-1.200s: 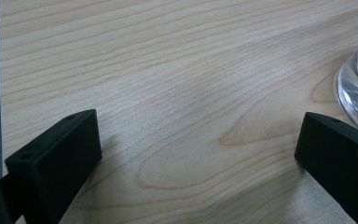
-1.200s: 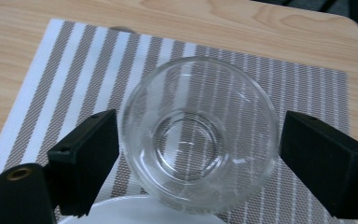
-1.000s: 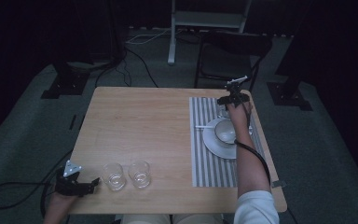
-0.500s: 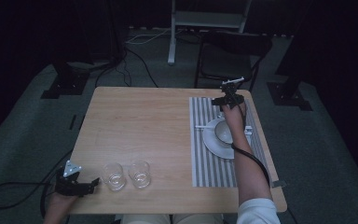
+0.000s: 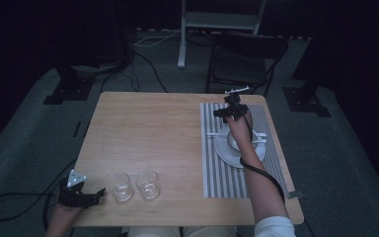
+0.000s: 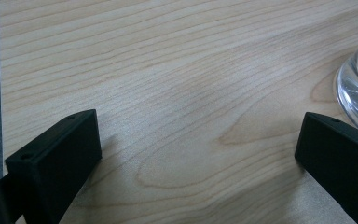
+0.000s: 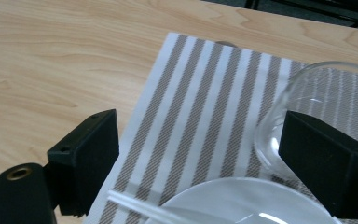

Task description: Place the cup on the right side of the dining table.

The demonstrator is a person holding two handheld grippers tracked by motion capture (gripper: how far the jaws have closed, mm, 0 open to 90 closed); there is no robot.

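Now, setting: pale wooden surface (image 5: pixel 148 133) with a grey-and-white striped placemat (image 5: pixel 222 168) on its right half.
Right gripper (image 5: pixel 232 109): over the far end of the placemat, jaws spread wide, nothing between them.
Clear glass (image 7: pixel 307 116): seen in the right gripper view just beside the right jaw, on the placemat; whether it touches the jaw I cannot tell.
White round plate (image 5: pixel 227 150): on the placemat under the person's forearm, with what looks like a thin white utensil across it.
Left gripper (image 5: pixel 81 195): low at the near left corner of the surface, jaws wide and empty.
Two short clear tumblers (image 5: pixel 134 185): side by side just to its right.
Doing it well: my guess is a glass is being placed or fetched; centre it between the jaws, close gently, keep it upright and clear of the plate.
Writing: none readable anywhere.
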